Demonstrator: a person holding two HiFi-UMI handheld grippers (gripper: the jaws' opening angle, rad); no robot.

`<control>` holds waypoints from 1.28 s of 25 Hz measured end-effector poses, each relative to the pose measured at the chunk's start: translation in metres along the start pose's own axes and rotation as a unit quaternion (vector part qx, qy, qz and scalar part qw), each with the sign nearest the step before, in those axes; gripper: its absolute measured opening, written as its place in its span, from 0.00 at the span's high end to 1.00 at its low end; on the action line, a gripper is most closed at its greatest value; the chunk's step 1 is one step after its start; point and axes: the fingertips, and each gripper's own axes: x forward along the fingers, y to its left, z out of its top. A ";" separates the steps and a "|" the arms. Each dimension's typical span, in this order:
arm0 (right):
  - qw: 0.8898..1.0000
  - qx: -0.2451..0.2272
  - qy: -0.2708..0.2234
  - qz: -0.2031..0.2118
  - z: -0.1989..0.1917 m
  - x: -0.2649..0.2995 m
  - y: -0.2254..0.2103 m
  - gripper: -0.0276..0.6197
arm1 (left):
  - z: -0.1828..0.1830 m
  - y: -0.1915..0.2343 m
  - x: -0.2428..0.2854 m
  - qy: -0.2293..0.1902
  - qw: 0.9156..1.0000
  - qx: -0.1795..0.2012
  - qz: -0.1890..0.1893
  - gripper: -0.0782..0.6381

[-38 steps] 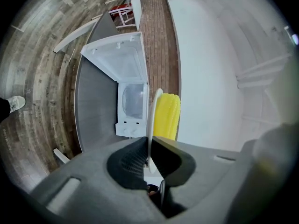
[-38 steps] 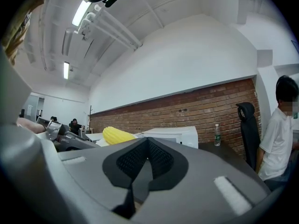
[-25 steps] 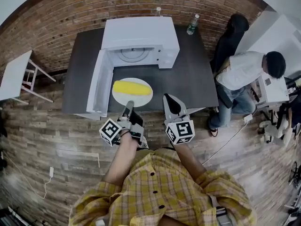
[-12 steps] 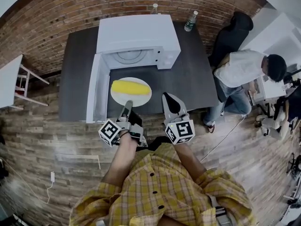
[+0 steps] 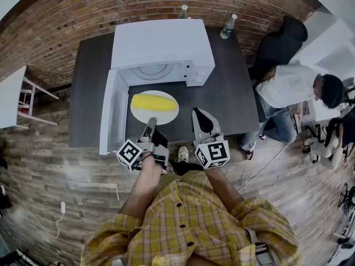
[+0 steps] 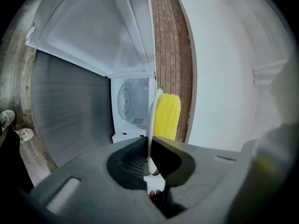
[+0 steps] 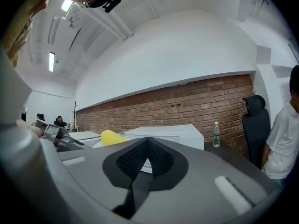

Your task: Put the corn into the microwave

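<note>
A yellow corn cob lies on a white plate in front of the white microwave, whose door stands open to the left. My left gripper is shut on the plate's near rim. In the left gripper view the plate shows edge-on between the jaws of the left gripper, with the corn beyond and the microwave's cavity ahead. My right gripper hangs to the right of the plate, shut and empty; in its own view the right gripper has the corn to its left.
The microwave stands on a dark table. Two bottles stand at the table's back edge. A person in a white shirt and a black chair are at the right. A white table stands at the left.
Both grippers have moved forward toward the microwave, the left one carrying the plate with the corn. The table and microwave look nearer.
</note>
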 end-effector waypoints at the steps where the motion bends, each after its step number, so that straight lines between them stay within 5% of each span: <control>1: 1.000 0.000 0.000 0.003 0.000 0.003 -0.002 0.95 | 0.001 0.000 0.004 -0.002 1.000 0.002 0.001 0.87; 32: 0.999 0.013 0.023 0.042 -0.031 0.070 -0.043 0.95 | 0.036 0.068 0.093 -0.073 0.996 -0.034 0.033 0.87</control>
